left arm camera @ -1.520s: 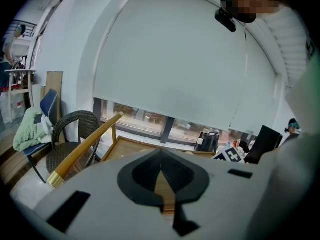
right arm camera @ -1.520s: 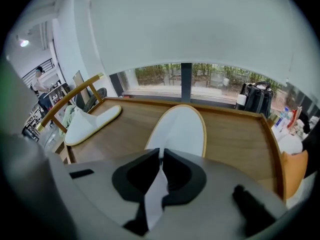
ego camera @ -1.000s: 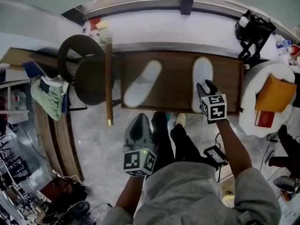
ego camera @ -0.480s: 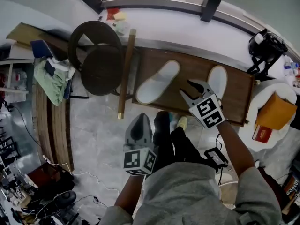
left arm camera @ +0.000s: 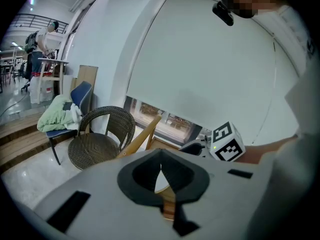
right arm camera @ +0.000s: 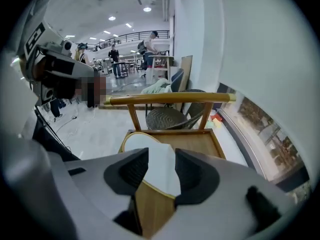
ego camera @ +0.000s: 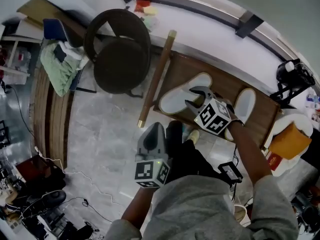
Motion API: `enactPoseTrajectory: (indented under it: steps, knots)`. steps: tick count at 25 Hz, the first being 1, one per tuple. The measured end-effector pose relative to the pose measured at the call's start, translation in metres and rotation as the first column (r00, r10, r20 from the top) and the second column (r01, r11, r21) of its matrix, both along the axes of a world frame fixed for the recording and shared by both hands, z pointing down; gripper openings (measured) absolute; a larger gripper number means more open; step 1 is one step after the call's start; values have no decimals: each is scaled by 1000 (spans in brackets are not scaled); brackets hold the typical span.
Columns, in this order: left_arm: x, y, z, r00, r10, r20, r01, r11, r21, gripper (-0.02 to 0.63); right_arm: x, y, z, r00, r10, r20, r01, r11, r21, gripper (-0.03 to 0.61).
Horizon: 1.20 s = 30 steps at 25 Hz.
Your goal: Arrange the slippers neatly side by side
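Two white slippers lie on a low wooden table (ego camera: 220,84). The left slipper (ego camera: 176,98) lies at a slant, the right slipper (ego camera: 246,104) is set apart near the table's right end. My right gripper (ego camera: 194,98) hangs over the left slipper's heel end, open; its jaws have just been opening and grip nothing. In the right gripper view that slipper (right arm camera: 150,156) shows through the gap of the right gripper (right arm camera: 162,176). My left gripper (ego camera: 151,132) is held back over the floor, short of the table, jaws shut and empty (left arm camera: 161,173).
A dark wicker chair (ego camera: 120,59) stands left of the table, with a wooden rail (ego camera: 157,79) along the table's left end. A blue chair with green cloth (ego camera: 60,64) is further left. A white cushioned seat (ego camera: 287,134) sits at right. The person's shoes (ego camera: 192,131) stand before the table.
My right gripper swung left from the right slipper across to the left slipper, rolling as it went, with its jaws spread wider. The head view turned. The left gripper shifted slightly.
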<state>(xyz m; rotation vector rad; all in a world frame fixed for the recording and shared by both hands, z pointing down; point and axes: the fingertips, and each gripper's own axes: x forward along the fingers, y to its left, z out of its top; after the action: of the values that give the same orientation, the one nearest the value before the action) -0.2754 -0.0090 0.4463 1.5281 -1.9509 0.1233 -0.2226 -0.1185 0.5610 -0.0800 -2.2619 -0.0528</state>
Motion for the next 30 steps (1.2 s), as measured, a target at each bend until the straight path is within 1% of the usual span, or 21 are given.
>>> enactPoseTrajectory:
  steps: [5,9,12,15,17,18,20,22,25,30]
  knots:
    - [-24,1,5,999,-35,-18,34,999,-15,14,-28,-2,23,993,-111,-31,111,994,-23,160]
    - [-39,0,9,998,-43,-36,42,999,-33,14,-39,-2,38,978,-195,-68,193,980,-47,160]
    - [-49,-3,15,998,-39,-42,37,998,-48,14,-39,6,49,957,-274,-95,263,958,-116,160]
    - [-53,-11,18,999,-28,-46,25,998,-52,14,-25,14,59,917,-366,-157,336,923,-187,160]
    - [-55,-17,18,999,-14,-48,12,999,-51,14,-17,17,64,898,-400,-182,358,907,-222,156]
    - [-55,-20,19,999,-9,-50,6,999,-52,14,-15,18,67,895,-404,-190,361,904,-228,150]
    - [-56,-25,19,998,2,-55,-4,999,-51,14,-11,16,72,892,-404,-202,361,907,-216,78]
    - [-56,-30,19,998,13,-60,-16,999,-48,14,-11,15,74,899,-391,-195,352,912,-210,52]
    - [-56,-33,19,998,29,-63,-32,998,-47,14,-14,15,70,926,-344,-152,304,922,-239,41]
    - [-50,-37,20,996,59,-62,-61,997,-45,14,-15,5,51,975,-206,-80,178,946,-271,41]
